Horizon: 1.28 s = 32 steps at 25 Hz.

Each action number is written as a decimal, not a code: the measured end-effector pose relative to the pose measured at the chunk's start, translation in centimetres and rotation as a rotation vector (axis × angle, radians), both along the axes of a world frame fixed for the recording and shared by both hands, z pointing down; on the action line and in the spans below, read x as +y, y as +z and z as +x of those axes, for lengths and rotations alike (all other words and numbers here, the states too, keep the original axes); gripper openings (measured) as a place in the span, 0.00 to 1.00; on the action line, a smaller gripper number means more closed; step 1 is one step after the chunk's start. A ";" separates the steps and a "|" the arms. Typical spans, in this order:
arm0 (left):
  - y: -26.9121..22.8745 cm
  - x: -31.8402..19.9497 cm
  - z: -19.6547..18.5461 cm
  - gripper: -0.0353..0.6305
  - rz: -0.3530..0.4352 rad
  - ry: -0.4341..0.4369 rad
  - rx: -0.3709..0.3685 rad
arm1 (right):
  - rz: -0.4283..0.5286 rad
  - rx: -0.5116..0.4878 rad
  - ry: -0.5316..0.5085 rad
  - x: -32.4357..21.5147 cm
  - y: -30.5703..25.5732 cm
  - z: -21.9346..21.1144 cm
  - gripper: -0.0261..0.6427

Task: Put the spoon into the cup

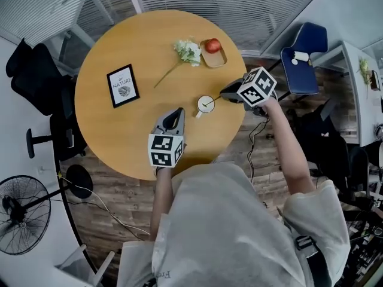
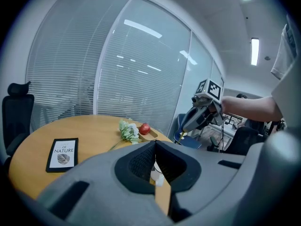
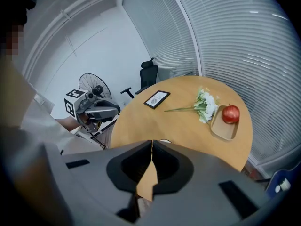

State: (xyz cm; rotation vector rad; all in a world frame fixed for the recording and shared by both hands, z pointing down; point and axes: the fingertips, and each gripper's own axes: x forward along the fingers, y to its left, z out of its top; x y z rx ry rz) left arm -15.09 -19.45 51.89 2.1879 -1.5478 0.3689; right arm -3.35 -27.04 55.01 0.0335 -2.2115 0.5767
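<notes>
Round table (image 1: pixel 149 46) bears cup (image 1: pixel 205 104), frame (image 1: pixel 122 86), flowers (image 1: pixel 188 51), likely tray (image 1: pixel 216 59).

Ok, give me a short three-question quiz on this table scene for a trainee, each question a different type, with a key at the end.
1. True or false: the apple lies on the framed picture.
2. What lies between the framed picture and the tray? A) white flowers B) a bottle C) a book
3. Which hand-held gripper has the spoon at its tip, by the cup?

Key:
1. False: the apple lies in the tray.
2. A.
3. The right hand-held gripper, its jaws shut on the spoon's handle.
</notes>
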 end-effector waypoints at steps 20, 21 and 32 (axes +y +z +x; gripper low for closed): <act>1.2 -0.5 0.6 0.06 -0.025 0.034 -0.052 | -0.093 0.110 -0.089 -1.1 3.5 -2.0 0.04; 1.2 -0.5 0.6 0.06 -0.027 0.033 -0.053 | -0.099 0.112 -0.091 -1.0 3.8 -2.1 0.04; 1.3 -0.4 0.9 0.06 -0.031 0.043 -0.066 | -0.167 0.114 -0.108 -0.4 4.9 -2.4 0.04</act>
